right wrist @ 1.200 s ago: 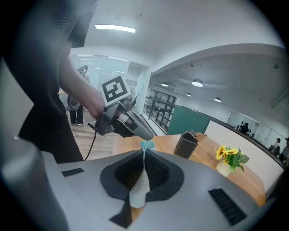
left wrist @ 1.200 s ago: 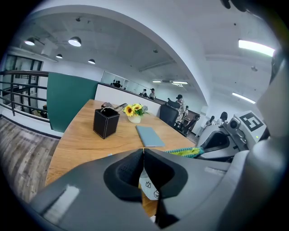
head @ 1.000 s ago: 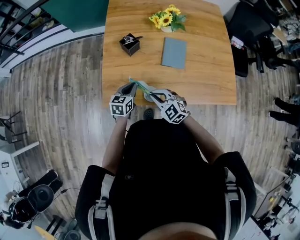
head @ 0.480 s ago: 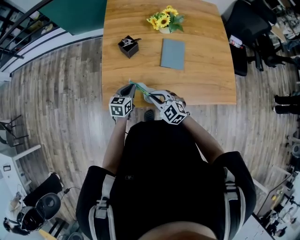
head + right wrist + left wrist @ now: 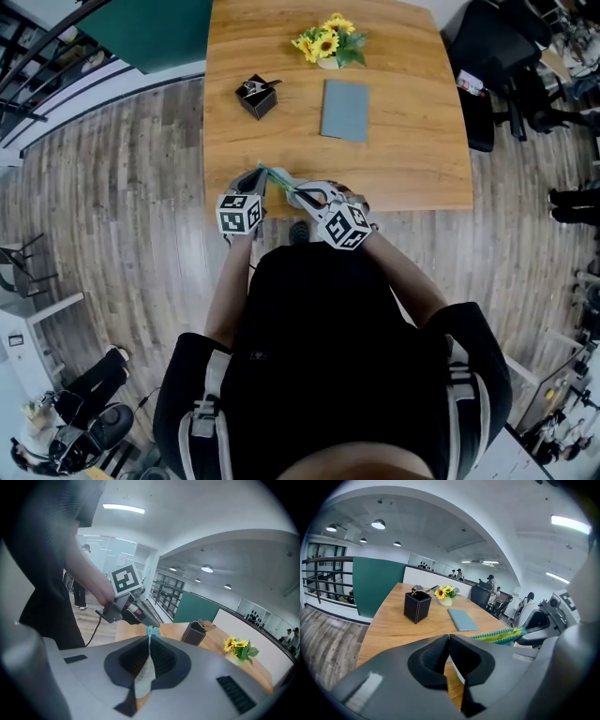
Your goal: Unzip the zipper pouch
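A: How many things are on the table?

B: Four. One pouch, one black box, one pot of sunflowers and one grey notebook.

A: Where is each?

B: The pouch is at the table's near edge, lifted off the wood between two grippers. The box is on the table's left side, the notebook is in the middle of the table, and the flowers are by its far edge.

A: What about the grippers?

B: The left gripper has its jaws pressed together. From the right gripper view its tips pinch the pouch's teal end. The right gripper is also closed, with a pale fold of the pouch clamped between its pads. So one pouch and two grips, one at each end.

A: Is the pouch flat?

B: No, it is stretched edge-up from one gripper to the other.
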Tool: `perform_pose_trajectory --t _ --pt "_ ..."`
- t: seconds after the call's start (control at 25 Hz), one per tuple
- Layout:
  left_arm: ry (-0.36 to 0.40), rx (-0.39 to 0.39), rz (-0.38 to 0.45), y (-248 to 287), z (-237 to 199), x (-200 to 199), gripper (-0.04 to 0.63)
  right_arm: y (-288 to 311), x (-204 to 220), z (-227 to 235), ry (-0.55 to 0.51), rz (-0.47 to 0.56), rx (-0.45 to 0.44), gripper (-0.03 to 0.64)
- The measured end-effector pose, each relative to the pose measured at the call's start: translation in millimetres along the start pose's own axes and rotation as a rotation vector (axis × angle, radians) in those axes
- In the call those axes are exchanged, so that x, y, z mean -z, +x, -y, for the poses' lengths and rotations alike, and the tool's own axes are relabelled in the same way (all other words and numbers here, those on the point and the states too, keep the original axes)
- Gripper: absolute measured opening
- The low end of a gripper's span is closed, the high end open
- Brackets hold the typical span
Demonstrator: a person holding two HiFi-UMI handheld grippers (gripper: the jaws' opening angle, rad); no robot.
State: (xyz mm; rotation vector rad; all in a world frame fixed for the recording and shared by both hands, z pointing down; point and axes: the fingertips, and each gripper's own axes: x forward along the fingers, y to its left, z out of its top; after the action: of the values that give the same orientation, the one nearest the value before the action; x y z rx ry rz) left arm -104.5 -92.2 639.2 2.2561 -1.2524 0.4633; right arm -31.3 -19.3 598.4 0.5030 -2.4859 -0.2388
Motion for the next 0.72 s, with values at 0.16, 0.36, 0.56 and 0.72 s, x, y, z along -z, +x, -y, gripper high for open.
perform_pose_trajectory --t 0.16,0.36,0.56,0.72 --pt "-0.001 -0.005 0.000 -1.6 -4.1 -0.5 0.003 1.2 -0.6 0.9 0.002 0.001 -0.003 0.012" --pt "-0.004 -0.018 -0.003 -2.1 -8.6 1.8 0.003 3.1 -3.3 0.6 0.002 0.003 -0.005 0.012" --pt "-0.005 -0.030 -0.001 -3.5 -13.1 1.4 0.003 2.9 -6.4 1.3 -0.002 0.006 -0.003 0.012" --pt "-0.010 -0.040 -0.002 -2.3 -18.7 1.9 0.003 3.9 -5.4 1.6 -0.003 0.006 -0.003 0.012"
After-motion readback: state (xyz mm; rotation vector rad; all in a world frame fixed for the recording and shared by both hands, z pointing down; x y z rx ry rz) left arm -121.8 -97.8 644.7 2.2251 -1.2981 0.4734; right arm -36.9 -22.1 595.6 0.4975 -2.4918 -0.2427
